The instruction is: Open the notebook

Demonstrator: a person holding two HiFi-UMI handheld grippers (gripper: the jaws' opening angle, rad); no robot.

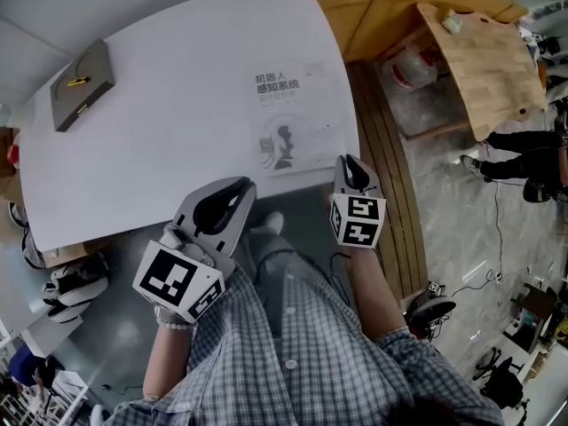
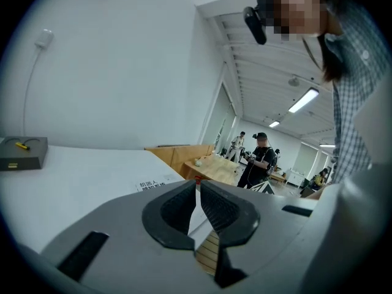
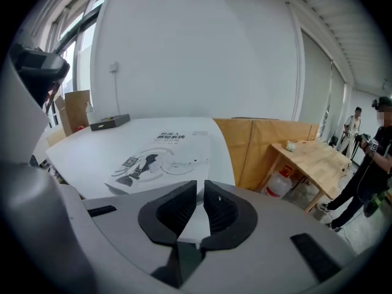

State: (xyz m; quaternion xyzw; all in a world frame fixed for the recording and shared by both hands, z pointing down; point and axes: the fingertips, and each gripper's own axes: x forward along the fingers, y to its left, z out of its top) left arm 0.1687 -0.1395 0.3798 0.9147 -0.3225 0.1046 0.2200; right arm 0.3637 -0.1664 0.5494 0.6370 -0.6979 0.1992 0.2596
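The notebook lies closed on the white table, near its front right corner. Its white cover carries grey print and a dark drawing, and it also shows in the right gripper view. My right gripper hovers at the table's edge, just beside the notebook's near right corner. Its jaws stand almost together with only a thin slit, and I make out nothing gripped. My left gripper hangs off the table's front edge, left of the notebook. It is shut and empty.
A flat grey box with a yellow item on top sits at the table's far left. Right of the table are a wooden partition, a water jug and a wooden table. A person in dark clothes stands beyond.
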